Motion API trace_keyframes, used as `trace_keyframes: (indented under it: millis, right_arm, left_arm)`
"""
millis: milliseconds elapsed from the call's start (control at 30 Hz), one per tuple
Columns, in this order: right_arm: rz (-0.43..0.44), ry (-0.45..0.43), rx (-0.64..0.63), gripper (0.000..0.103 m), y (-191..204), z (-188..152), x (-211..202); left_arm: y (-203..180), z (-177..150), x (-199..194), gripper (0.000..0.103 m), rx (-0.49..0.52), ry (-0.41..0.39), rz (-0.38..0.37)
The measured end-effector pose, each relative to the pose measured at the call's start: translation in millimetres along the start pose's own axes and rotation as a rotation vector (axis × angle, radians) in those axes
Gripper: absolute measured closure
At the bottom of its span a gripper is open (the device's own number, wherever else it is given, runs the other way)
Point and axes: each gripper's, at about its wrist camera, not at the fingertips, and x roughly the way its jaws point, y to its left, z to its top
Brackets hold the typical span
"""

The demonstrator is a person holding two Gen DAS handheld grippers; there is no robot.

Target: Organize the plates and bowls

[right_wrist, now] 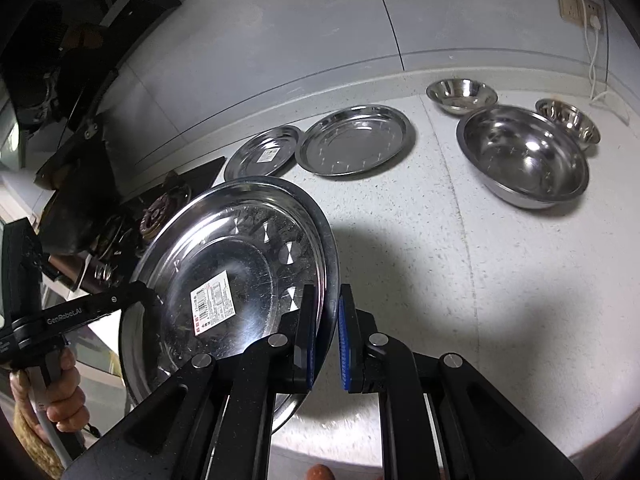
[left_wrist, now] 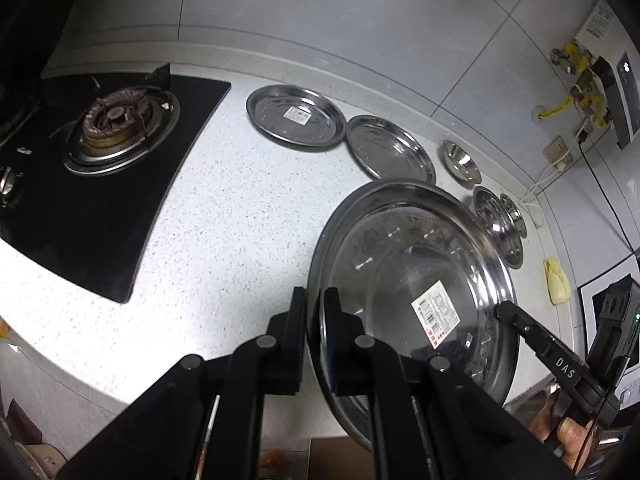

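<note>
A large steel plate with a barcode label (left_wrist: 416,280) (right_wrist: 228,272) is held tilted above the speckled counter. My left gripper (left_wrist: 314,312) is shut on its left rim. My right gripper (right_wrist: 326,312) straddles its right rim with a small gap at the right pad, so it reads open. Two more steel plates (left_wrist: 296,116) (left_wrist: 390,148) lie at the back of the counter; in the right wrist view they are a labelled one (right_wrist: 264,152) and a plain one (right_wrist: 356,138). A big bowl (right_wrist: 524,154) and two small bowls (right_wrist: 460,94) (right_wrist: 568,118) stand to the right.
A black gas hob (left_wrist: 104,160) with a burner lies left of the plates. The tiled wall (left_wrist: 360,20) runs behind. A wall socket with a white cable (right_wrist: 580,4) sits at the right. A yellow cloth (left_wrist: 556,280) lies by the wall.
</note>
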Motion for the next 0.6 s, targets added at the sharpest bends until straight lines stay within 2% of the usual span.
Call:
trace_keyframes:
  millis: [100,300,433,600]
  right_arm:
    - [0.004,0.001,-0.007,0.094,-1,-1,-9]
    - [-0.047,0.015,-0.043,0.093,10,-6,-9]
    - [-0.081,0.029,-0.044,0.093,20,-6,-6]
    - [-0.101,0.091,-0.023,0.093,36,1,-2]
  left_arm:
    - [-1,-3,-8,0.096,-0.006,0.001,-0.013]
    - [9,-1,-12,0.096,-0.012,0.019,-0.035]
    - [19,9,-11,0.096,0.003,0.046,-0.080]
    - [37,32,-10,0.096,0.033,0.108,-0.123]
